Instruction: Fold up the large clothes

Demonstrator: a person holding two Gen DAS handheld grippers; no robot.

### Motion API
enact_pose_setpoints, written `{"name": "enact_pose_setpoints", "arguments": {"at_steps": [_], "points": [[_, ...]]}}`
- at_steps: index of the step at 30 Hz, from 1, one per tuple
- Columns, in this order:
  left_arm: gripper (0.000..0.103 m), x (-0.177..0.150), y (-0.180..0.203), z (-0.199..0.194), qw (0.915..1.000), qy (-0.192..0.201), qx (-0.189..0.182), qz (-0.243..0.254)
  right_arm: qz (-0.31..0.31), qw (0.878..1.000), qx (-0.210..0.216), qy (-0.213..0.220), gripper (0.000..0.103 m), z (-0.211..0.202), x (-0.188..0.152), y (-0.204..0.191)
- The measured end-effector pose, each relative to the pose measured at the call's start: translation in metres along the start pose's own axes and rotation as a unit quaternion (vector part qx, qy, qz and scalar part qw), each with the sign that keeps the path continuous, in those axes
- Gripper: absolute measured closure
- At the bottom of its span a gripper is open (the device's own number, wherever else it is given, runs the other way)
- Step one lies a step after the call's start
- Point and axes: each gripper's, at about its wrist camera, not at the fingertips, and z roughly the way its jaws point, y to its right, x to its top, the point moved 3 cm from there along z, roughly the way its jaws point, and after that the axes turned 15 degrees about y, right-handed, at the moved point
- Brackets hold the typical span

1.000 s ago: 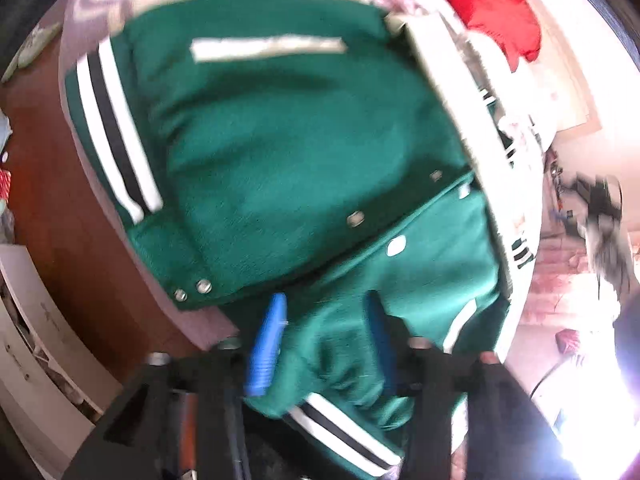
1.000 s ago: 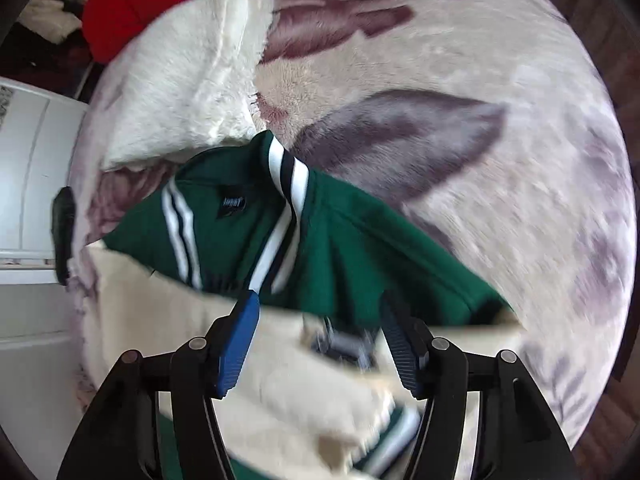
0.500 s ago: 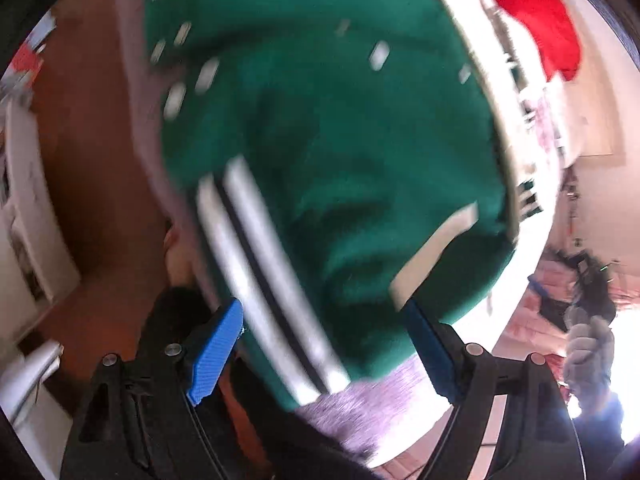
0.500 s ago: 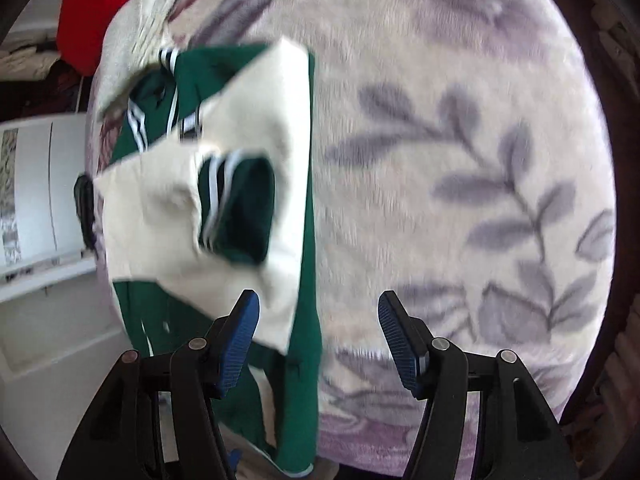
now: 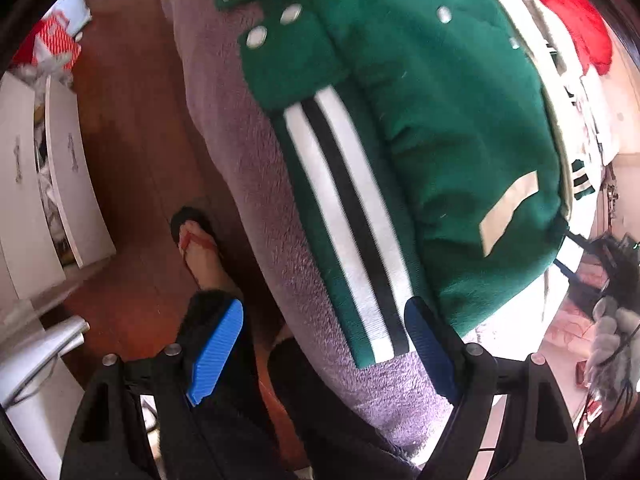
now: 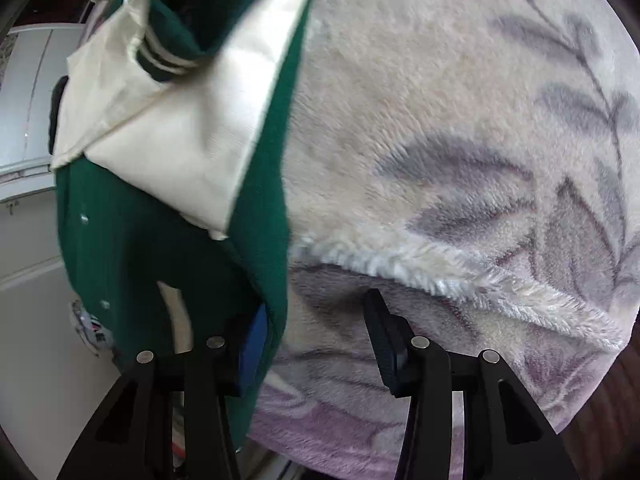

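- My left gripper (image 5: 324, 352), ribbed blue pads spread wide, holds nothing; it hangs over the jacket's (image 5: 420, 112) striped knit hem at the blanket (image 5: 240, 152) edge.
- My right gripper (image 6: 316, 340) is closing; the green fleece edge sits between its jaws, against the left pad.
- Jacket lies on the plush leaf-print blanket, glossy cream lining folded over.

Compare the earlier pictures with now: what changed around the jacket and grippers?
The left gripper let go of the green jacket and now stands open over its striped hem. The right gripper moved to the jacket's edge, jaws closing. The jacket stayed on the blanket.
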Motion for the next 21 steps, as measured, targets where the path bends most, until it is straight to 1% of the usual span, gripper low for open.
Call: {"name": "enact_pose_setpoints", "arguments": {"at_steps": [1,3,4,5,8,9,11,12,13,15,16,17,18,19,20,21], "points": [[0.021,0.000,0.001,0.000,1.0000,0.007,-0.001,0.004,-0.012,1.000,0.010,0.012,0.054,-0.006,0.006,-0.006],[0.021,0.002,0.006,0.004,0.9999,0.014,-0.002,0.004,-0.058,0.998,-0.001,0.014,0.054,-0.001,0.014,-0.018],[0.021,0.000,0.008,0.009,0.9999,0.013,0.000,0.003,-0.073,0.997,-0.016,0.017,0.054,0.004,0.016,-0.019],[0.021,-0.001,0.009,0.013,0.9999,0.012,0.004,0.000,-0.079,0.996,-0.040,0.028,0.055,0.008,0.018,-0.015],[0.021,-0.010,0.009,0.016,0.9999,0.010,0.005,-0.007,-0.050,0.993,-0.091,0.048,0.055,0.009,0.016,0.007],[0.021,-0.013,0.007,0.016,0.9999,0.009,0.004,-0.010,-0.044,0.993,-0.094,0.049,0.055,0.009,0.012,0.011],[0.021,-0.016,0.005,0.012,0.9998,0.006,-0.004,-0.018,-0.045,0.994,-0.089,0.040,0.055,0.006,0.007,0.011],[0.021,-0.017,0.003,0.009,0.9997,0.004,-0.008,-0.024,-0.034,0.995,-0.079,0.040,0.055,0.001,0.006,0.011],[0.021,-0.019,0.001,0.006,0.9993,0.004,-0.017,-0.032,-0.018,0.997,-0.058,0.036,0.055,-0.002,0.003,0.010],[0.021,-0.023,-0.005,-0.006,0.9963,0.007,-0.048,-0.070,0.009,1.000,-0.018,0.017,0.054,-0.010,-0.001,0.012],[0.021,-0.027,-0.006,-0.010,0.9925,0.005,-0.071,-0.099,0.020,1.000,-0.001,0.010,0.054,-0.014,-0.002,0.014],[0.021,-0.033,-0.008,-0.013,0.9843,-0.002,-0.103,-0.144,0.035,0.999,0.021,0.002,0.054,-0.020,-0.003,0.017],[0.021,-0.041,-0.007,-0.013,0.9742,-0.016,-0.133,-0.182,0.046,0.998,0.034,0.001,0.049,-0.027,-0.003,0.022],[0.021,-0.048,-0.003,-0.011,0.9612,-0.030,-0.165,-0.219,0.052,0.998,0.039,0.004,0.040,-0.033,0.005,0.022],[0.021,-0.053,0.000,-0.009,0.9518,-0.037,-0.183,-0.243,0.057,0.997,0.047,0.008,0.038,-0.040,0.007,0.028],[0.021,-0.062,0.008,-0.004,0.9344,-0.047,-0.212,-0.282,0.058,0.997,0.048,0.011,0.036,-0.046,0.012,0.034]]}}
